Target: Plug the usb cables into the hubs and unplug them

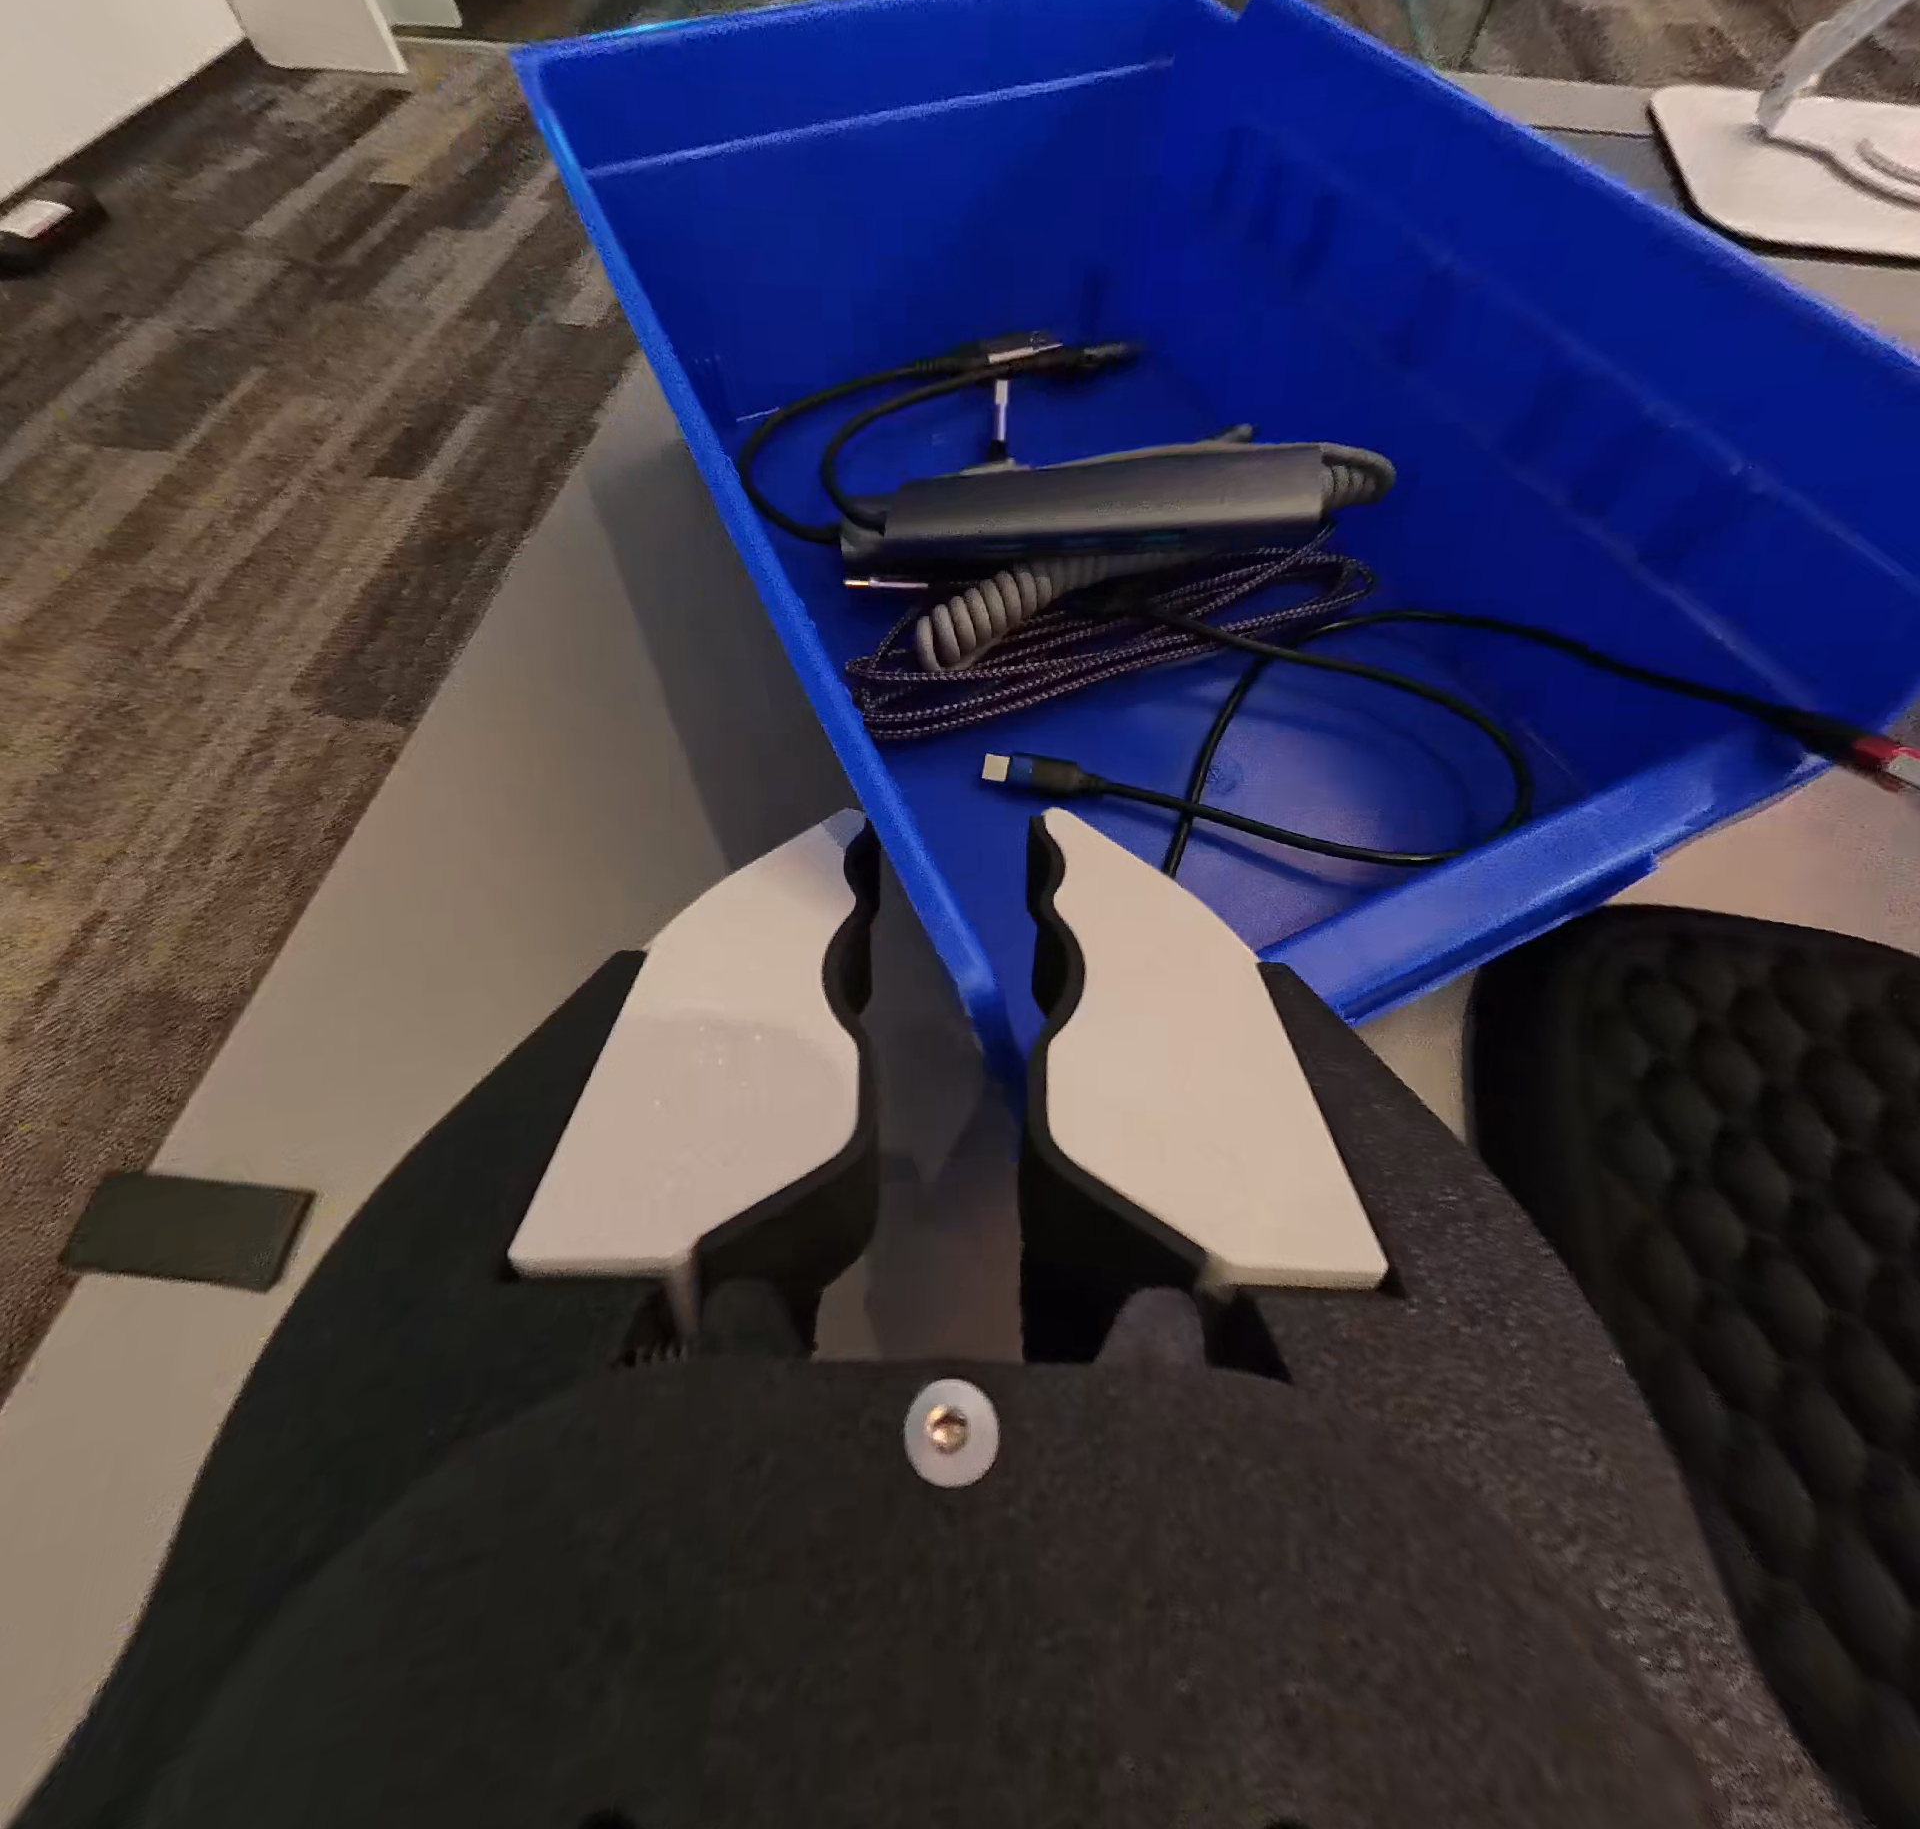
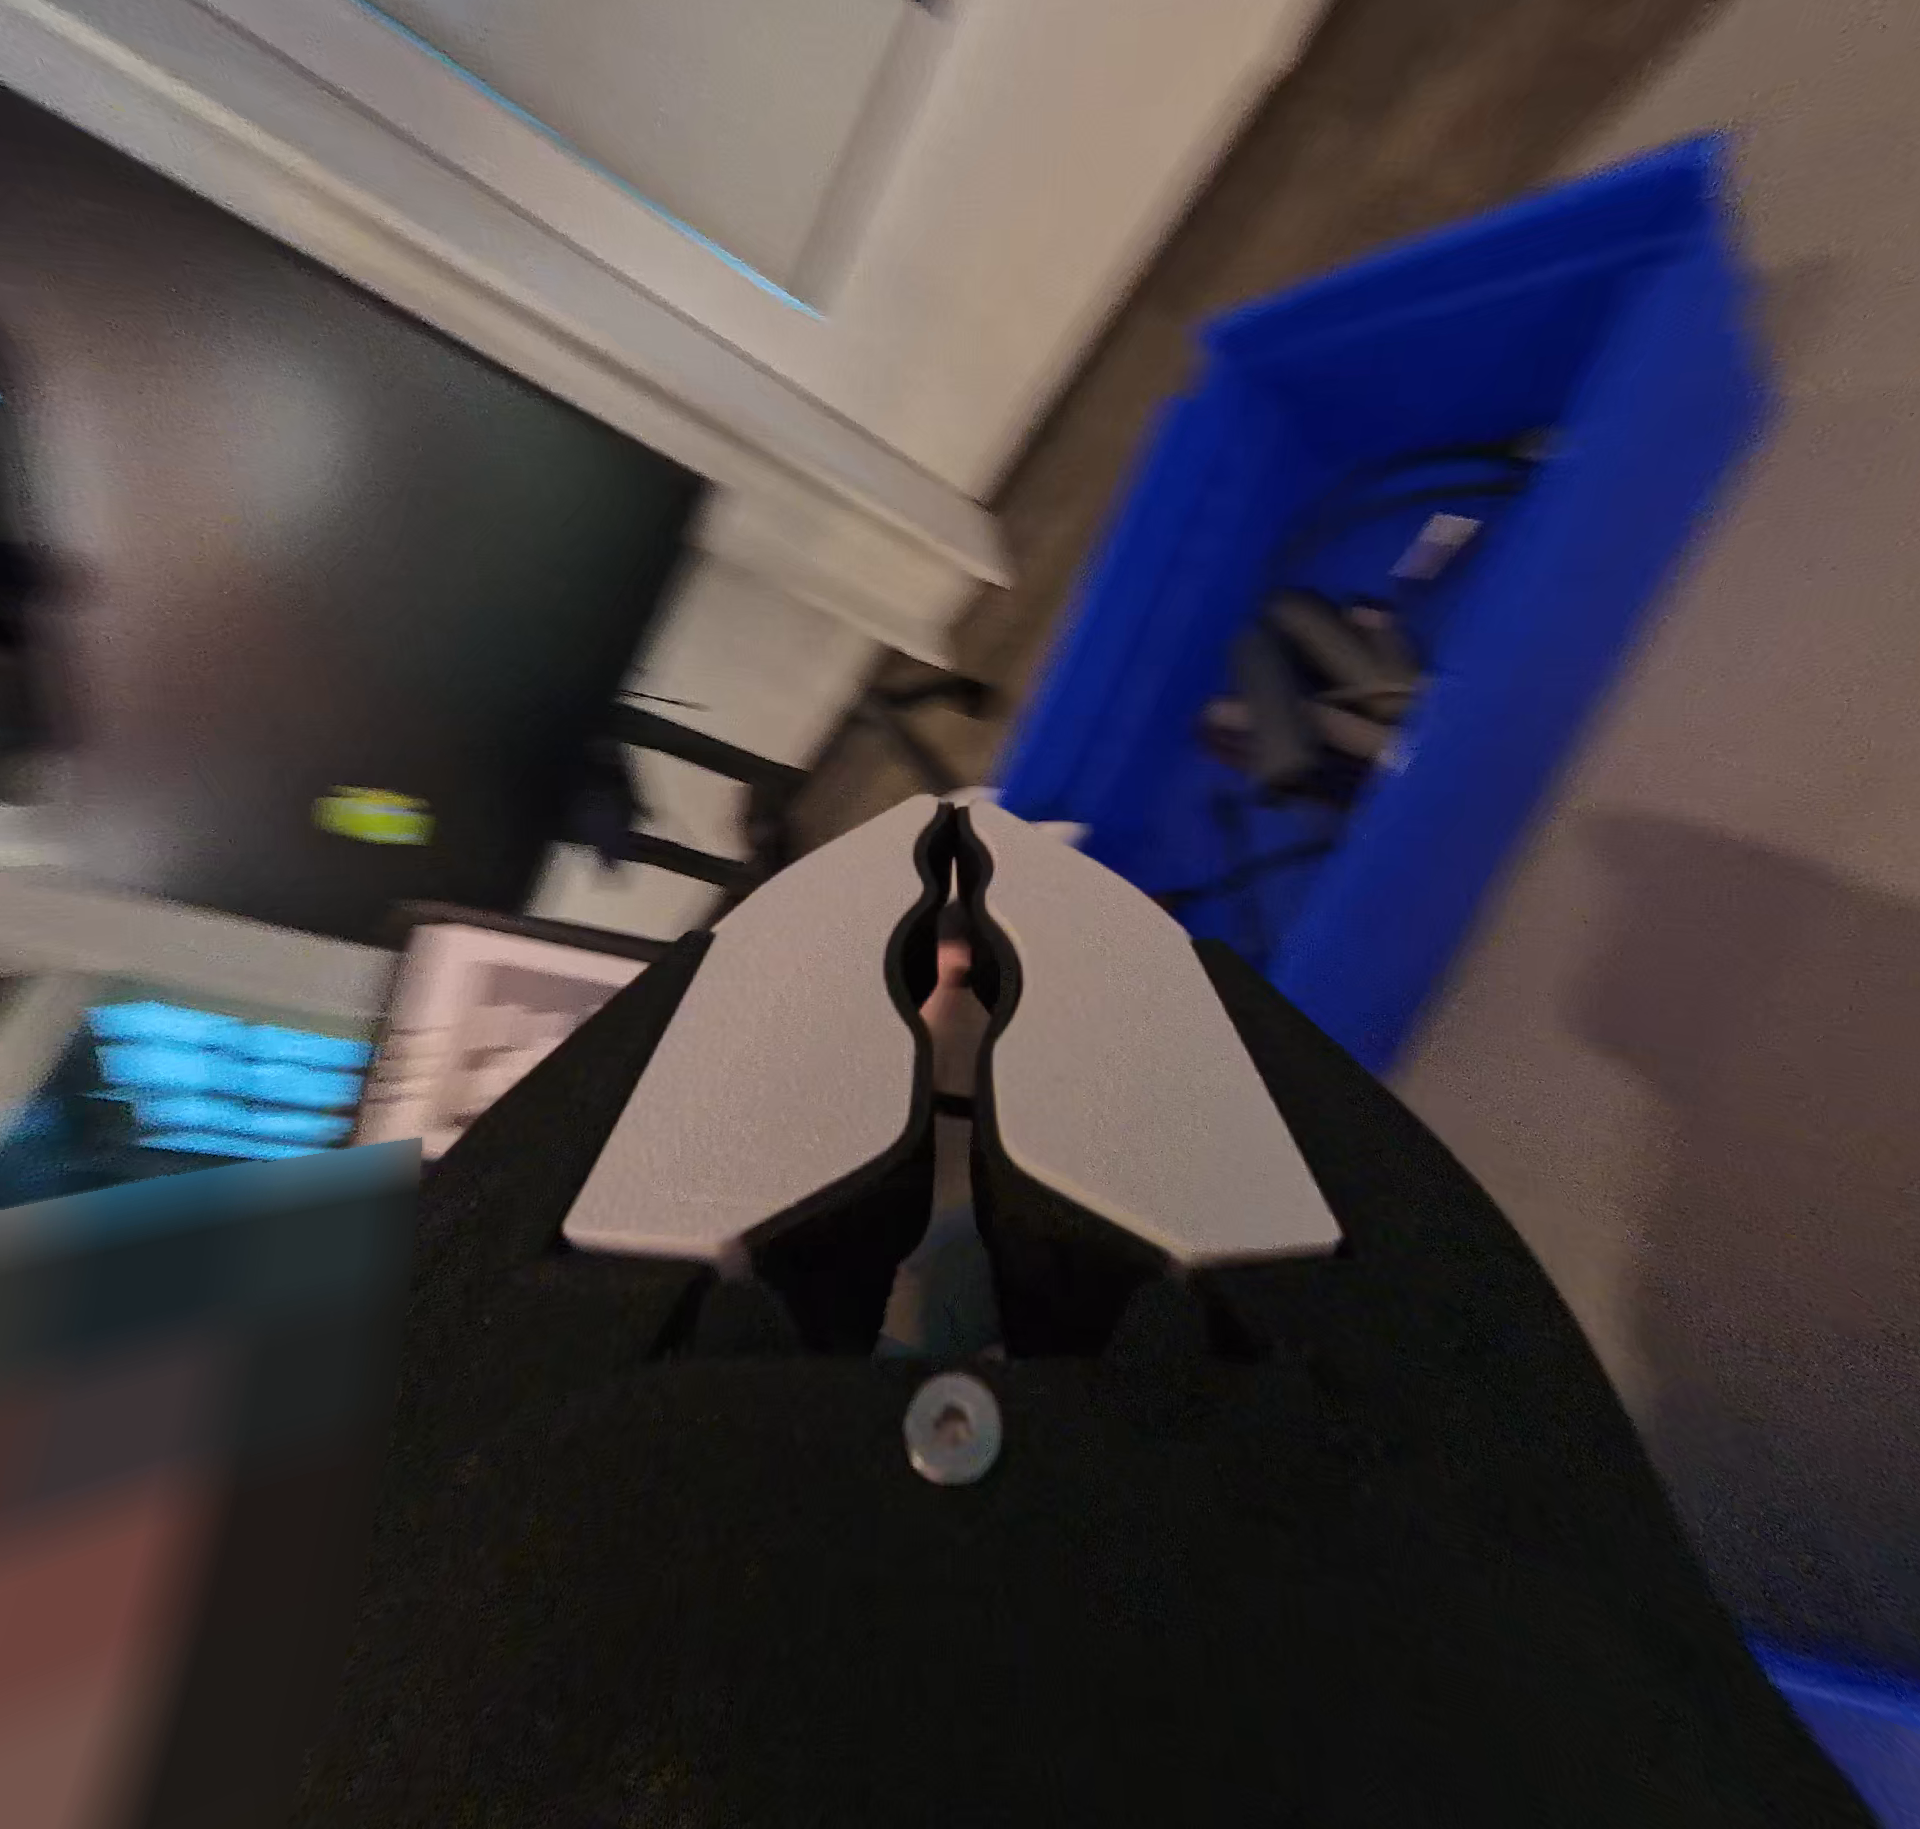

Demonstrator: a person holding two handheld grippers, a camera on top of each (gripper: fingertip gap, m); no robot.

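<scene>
Left gripper (image 1: 951, 829) parted over blue plastic bin (image 1: 1351, 252), right gripper (image 2: 954, 818) closed, empty

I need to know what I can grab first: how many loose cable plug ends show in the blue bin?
2: a blue-collared plug on the bin floor, a red plug over the bin's near-right corner. Others may hide in the tangle.

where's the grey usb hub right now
In the left wrist view the grey usb hub lies inside the blue bin, toward its left wall, resting just behind the grey coiled cable and the purple braided cable.
</scene>
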